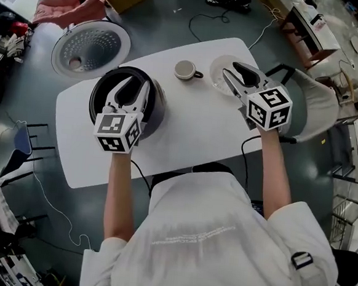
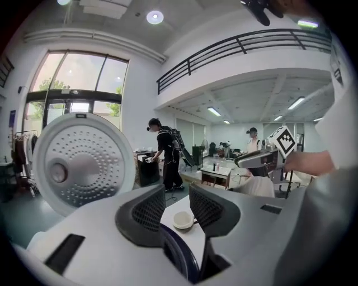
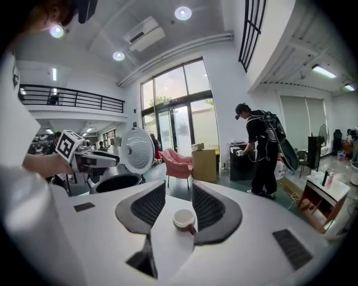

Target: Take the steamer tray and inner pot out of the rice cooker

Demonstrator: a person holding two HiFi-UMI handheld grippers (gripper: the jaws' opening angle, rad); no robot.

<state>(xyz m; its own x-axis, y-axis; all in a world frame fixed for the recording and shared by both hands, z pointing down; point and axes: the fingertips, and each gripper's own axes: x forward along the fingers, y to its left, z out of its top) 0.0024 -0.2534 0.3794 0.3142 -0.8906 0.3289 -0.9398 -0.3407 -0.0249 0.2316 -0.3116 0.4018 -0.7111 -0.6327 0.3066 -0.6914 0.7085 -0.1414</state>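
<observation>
The black rice cooker [image 1: 159,107] stands open at the left of the white table [image 1: 192,134], its perforated lid [image 1: 91,49] tipped back. My left gripper [image 1: 133,85] hovers over the cooker's mouth, open and empty; the dark rim [image 2: 179,254] shows below its jaws. A white round tray [image 1: 218,71] lies on the table at the right. My right gripper [image 1: 232,69] hangs above it, open, nothing between the jaws. What is inside the cooker is hidden. In the right gripper view the cooker [image 3: 114,181] and lid [image 3: 137,151] sit at the left.
A small cup [image 1: 186,70] stands mid-table between cooker and tray, also seen as the cup [image 3: 183,219] past the right jaws. A grey chair [image 1: 318,101] sits at the table's right. Cables trail on the floor. People [image 3: 263,151] stand beyond, near a pink chair [image 3: 179,165].
</observation>
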